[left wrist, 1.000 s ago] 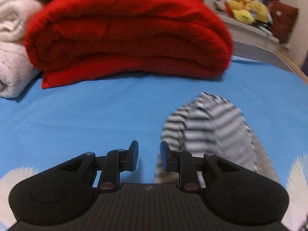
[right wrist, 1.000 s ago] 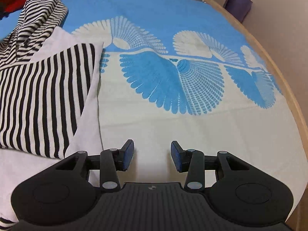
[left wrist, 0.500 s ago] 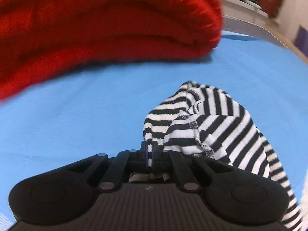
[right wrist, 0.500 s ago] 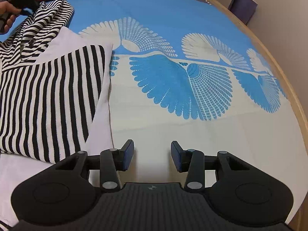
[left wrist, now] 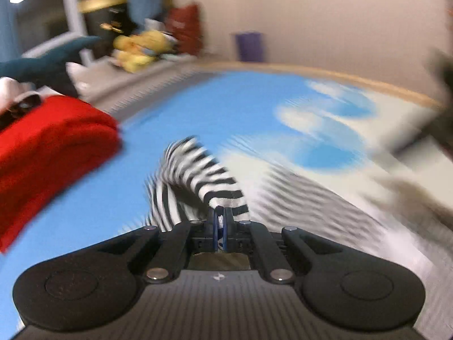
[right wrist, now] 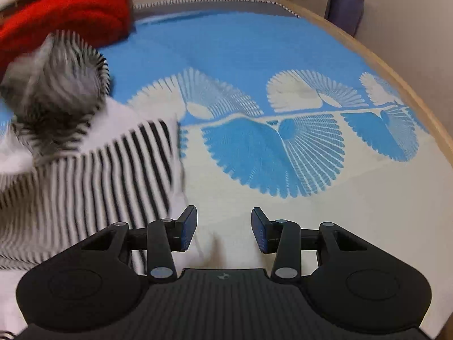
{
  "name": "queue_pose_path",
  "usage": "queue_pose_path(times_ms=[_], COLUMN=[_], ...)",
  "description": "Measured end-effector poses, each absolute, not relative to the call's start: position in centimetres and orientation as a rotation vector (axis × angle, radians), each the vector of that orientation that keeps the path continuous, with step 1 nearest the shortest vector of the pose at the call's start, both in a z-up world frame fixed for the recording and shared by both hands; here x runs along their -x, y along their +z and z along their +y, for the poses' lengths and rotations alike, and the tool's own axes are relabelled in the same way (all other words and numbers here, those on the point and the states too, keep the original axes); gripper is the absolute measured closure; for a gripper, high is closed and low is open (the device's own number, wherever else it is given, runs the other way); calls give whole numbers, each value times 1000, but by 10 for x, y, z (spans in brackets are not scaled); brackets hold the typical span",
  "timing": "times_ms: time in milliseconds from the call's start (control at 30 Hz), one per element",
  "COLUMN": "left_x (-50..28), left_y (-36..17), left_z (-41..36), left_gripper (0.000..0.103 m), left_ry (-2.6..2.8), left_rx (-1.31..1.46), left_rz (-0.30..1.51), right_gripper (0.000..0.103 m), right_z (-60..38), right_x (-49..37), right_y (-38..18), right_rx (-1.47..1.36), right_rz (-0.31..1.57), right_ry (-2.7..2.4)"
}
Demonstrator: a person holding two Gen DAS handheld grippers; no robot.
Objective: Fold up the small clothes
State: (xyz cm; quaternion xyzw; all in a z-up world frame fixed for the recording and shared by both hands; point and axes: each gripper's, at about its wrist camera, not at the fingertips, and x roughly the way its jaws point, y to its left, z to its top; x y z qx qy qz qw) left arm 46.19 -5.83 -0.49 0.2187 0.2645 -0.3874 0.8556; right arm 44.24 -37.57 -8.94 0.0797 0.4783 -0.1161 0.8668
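Striped garment (right wrist: 85,181) on blue-and-white patterned cloth (right wrist: 283,153), beige wall (left wrist: 325,17) behind.

Ahead and to the right, the blue-and-cream fan-patterned cloth covering the round surface (right wrist: 283,42) lies bare out to its wooden rim (right wrist: 396,85). On the left, the black-and-white striped knit garment (right wrist: 93,175) spreads flat, one end raised. Beyond it a thick folded red blanket (right wrist: 70,14) blocks the far left edge.
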Motion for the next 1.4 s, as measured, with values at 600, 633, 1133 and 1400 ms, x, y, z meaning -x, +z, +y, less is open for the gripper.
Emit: queue_pose_path(times_ms=[600,633,1133,1400], left_x=[-439,-440,-443,-434], left_y=[-61,-68,-83,-19], left_z=[38,36,31,77], left_gripper=[57,57,102,102], left_ry=[-159,-159,-174,-140], left_rx=[316,319,253,473], left_rz=[1149,1172,1159,799], right_gripper=[71,68,102,102], right_z=[-344,-337,-272,-305], right_x=[-459,-462,-474,-426], right_y=[-121,-127,-128,-54], right_rx=[-605,-608,-503,-520], right_rz=[1040,1063,1051,847], right_ry=[7,15,96,441])
